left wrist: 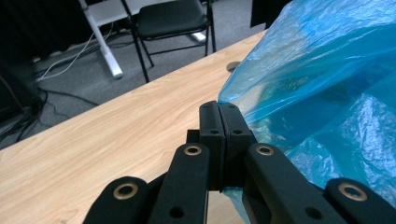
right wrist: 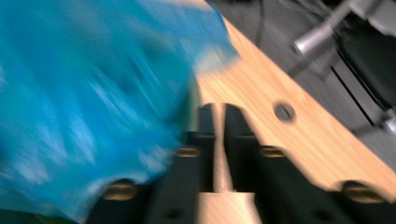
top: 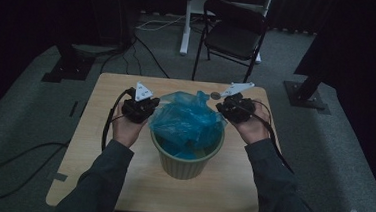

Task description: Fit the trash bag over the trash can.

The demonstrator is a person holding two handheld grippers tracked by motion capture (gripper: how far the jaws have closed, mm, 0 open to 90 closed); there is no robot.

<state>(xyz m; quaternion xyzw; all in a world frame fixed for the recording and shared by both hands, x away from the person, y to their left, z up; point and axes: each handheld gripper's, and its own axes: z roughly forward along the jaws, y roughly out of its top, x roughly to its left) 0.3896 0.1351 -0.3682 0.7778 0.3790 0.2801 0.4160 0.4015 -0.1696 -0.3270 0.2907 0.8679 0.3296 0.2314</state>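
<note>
Blue plastic bag (top: 187, 121) sits in my green pot (top: 186, 161) mid tabletop (top: 98, 145). It looks soft, light and slippery, so I grab its rim. My left tongs (left wrist: 219, 112) pinch its left edge. My right tongs (right wrist: 219, 116) are slightly apart, holding nothing.

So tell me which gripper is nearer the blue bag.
Left. The left gripper is shut on the blue bag edge; the right gripper sits beside it, jaws slightly apart, empty.
</note>
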